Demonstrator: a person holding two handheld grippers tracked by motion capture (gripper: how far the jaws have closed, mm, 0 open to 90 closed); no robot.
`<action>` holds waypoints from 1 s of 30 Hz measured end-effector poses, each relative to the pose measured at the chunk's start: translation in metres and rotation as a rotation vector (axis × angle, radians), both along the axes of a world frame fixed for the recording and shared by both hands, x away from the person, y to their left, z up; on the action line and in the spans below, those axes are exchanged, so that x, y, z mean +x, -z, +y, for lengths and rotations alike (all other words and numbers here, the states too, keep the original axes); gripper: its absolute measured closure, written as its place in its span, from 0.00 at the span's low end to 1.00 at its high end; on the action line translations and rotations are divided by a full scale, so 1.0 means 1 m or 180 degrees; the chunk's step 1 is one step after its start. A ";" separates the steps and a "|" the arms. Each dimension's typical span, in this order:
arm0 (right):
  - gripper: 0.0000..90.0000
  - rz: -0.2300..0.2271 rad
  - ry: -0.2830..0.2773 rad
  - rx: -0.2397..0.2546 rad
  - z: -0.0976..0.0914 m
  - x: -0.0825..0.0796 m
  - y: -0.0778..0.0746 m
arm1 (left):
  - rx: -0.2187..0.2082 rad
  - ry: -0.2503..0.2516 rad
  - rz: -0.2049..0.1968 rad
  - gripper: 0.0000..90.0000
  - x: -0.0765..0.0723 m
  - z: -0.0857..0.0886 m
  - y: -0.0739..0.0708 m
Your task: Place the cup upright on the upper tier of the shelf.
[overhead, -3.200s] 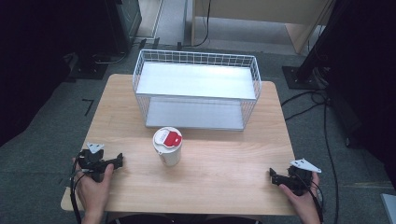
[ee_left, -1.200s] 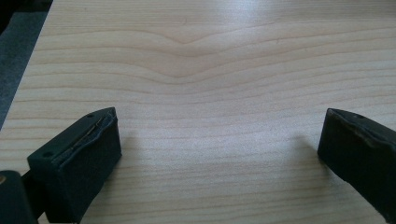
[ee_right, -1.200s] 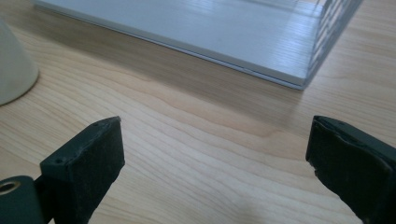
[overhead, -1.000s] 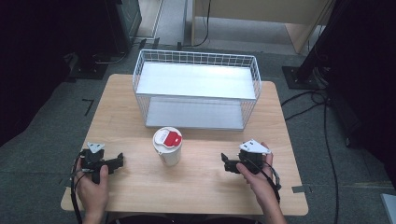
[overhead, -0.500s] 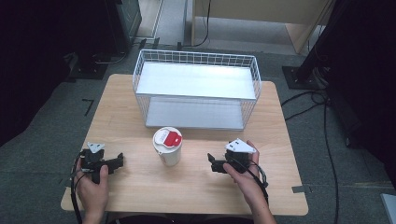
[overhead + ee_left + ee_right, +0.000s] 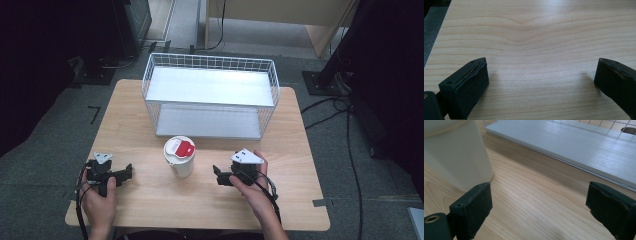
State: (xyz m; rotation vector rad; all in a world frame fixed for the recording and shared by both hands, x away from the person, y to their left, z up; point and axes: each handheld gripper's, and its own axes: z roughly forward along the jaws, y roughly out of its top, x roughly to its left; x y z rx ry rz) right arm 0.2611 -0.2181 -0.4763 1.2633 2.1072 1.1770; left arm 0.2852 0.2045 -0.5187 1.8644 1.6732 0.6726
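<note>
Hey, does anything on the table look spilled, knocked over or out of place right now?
Nothing stands out. The cup stands upright with its lid on, no liquid shows on the table, and the wire basket sits square behind it. The right gripper is open beside the cup.

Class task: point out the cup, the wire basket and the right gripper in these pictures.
cup (image 6: 179,150): high view, on its white lid with the red tab.
wire basket (image 6: 210,62): high view, on its far top rim.
right gripper (image 6: 217,175): high view, between its open jaw tips, beside the cup.
</note>
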 end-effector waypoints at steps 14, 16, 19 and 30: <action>0.10 -0.0072 -0.0135 0.0138 0.022 -0.001 0.000 | -0.0001 0.0008 0.0002 0.00 0.000 -0.001 0.000; 0.10 -0.0069 -0.0157 0.0149 0.026 -0.002 0.001 | -0.0001 0.0008 0.0002 0.00 0.000 -0.001 0.000; 0.10 -0.0071 -0.0199 0.0165 0.032 -0.003 0.001 | -0.0001 0.0008 0.0002 0.00 0.000 -0.001 0.000; 0.11 -0.0061 -0.0340 0.0305 0.050 -0.004 0.002 | -0.0001 0.0008 0.0002 0.00 0.000 -0.001 0.000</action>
